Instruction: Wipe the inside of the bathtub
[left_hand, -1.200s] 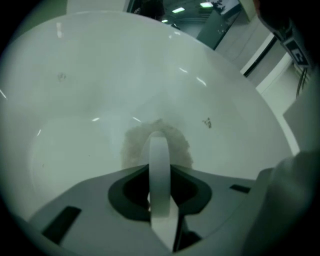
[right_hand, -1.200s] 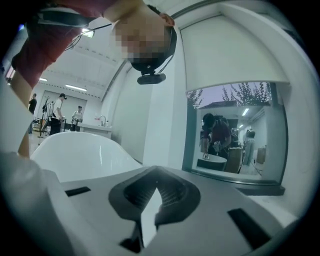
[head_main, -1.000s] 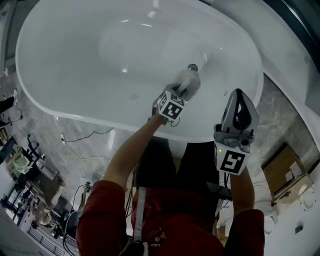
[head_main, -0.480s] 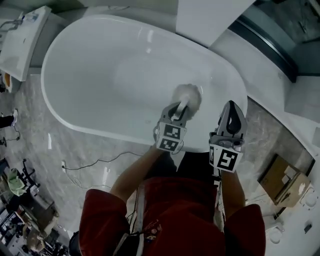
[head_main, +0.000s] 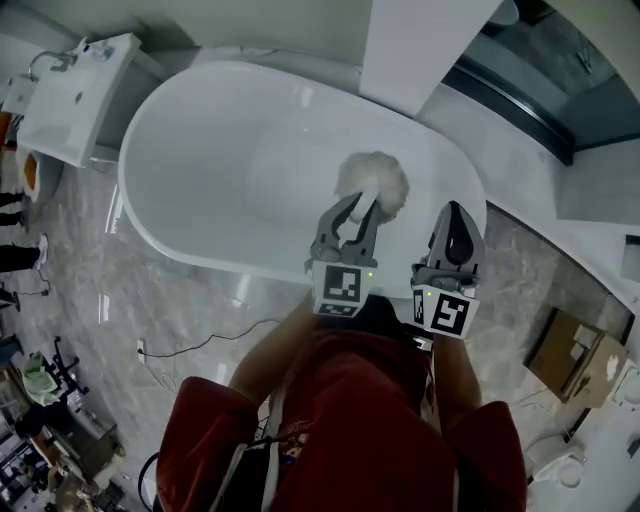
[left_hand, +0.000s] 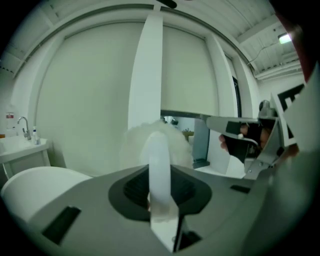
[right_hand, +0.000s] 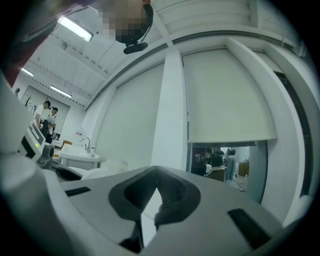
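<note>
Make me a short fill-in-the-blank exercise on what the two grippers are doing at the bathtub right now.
1. The left gripper is shut on the brush, gripping it by its ____.
2. The right gripper is shut and holds ____.
3. The brush's fluffy head is ____ in colour, like the bathtub.
4. The sink stands beyond the bathtub at the head view's upper ____.

Missing words: handle; nothing; white; left.
</note>
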